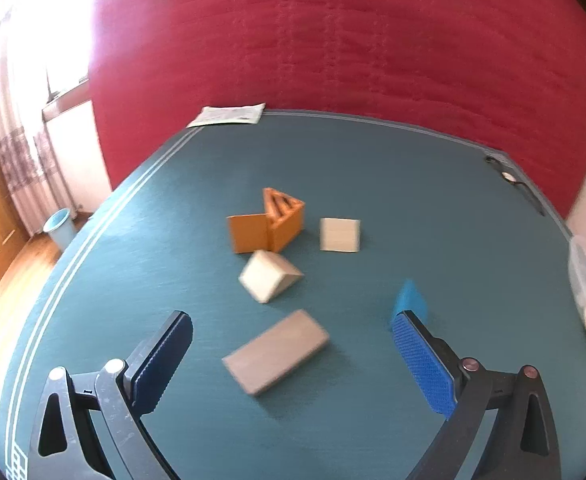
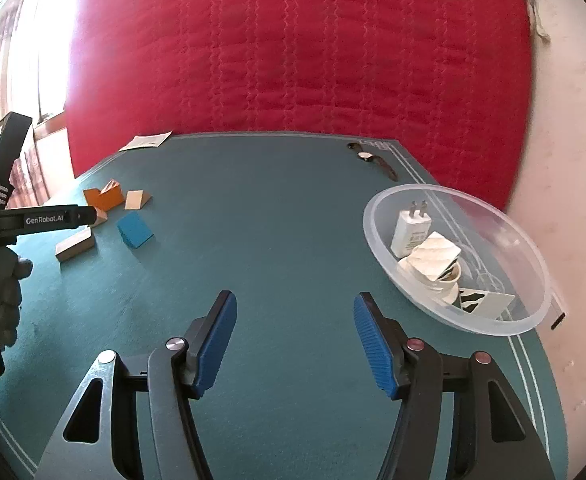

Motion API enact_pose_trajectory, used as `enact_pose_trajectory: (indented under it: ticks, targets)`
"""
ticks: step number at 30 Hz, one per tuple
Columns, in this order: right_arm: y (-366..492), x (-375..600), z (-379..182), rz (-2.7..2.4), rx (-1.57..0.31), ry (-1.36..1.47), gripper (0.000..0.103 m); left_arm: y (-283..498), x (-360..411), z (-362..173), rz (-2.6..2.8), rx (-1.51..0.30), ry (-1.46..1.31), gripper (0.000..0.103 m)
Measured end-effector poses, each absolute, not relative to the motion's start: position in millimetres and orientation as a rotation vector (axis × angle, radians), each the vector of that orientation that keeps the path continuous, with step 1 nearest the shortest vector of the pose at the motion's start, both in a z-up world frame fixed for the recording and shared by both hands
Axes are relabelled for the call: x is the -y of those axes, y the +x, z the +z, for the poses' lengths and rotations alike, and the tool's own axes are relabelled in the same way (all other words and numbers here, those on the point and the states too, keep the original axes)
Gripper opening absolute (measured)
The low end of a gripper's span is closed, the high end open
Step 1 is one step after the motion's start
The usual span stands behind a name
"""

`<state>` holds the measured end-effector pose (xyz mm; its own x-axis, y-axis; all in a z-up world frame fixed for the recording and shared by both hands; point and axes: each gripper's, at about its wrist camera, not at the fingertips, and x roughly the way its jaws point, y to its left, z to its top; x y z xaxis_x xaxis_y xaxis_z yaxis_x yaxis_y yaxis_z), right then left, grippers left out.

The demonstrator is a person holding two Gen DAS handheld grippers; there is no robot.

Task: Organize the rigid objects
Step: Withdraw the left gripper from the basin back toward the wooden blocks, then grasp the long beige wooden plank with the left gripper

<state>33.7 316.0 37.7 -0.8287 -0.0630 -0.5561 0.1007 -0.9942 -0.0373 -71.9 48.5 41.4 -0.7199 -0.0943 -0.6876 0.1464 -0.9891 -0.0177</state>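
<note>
A teal bench point(image 2: 273, 240) stands before a red quilted backdrop point(image 2: 293, 60). Blocks point(image 1: 277, 240) cluster near its left edge; a clear bowl point(image 2: 533, 264) sits at the right edge. The left tool point(image 1: 289, 354) gapes wide over a grey block point(image 1: 275, 352), untouched; the right tool point(image 2: 295, 344) is half-spread, empty.

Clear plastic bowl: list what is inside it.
In the clear plastic bowl, the right wrist view shows a white plug charger, a white cup-shaped piece and black-and-white patterned cards. The cards cover most of the cup; anything under the pile is hidden.
</note>
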Motion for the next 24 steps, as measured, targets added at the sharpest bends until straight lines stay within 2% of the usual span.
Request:
enact_pose_trajectory:
  ticks: [24]
  targets:
    - [34.2,-311.1,34.6,-2.883,-0.096,0.906,0.062,-92.8,-30.5,11.3,-2.641,-0.135,1.279,0.102]
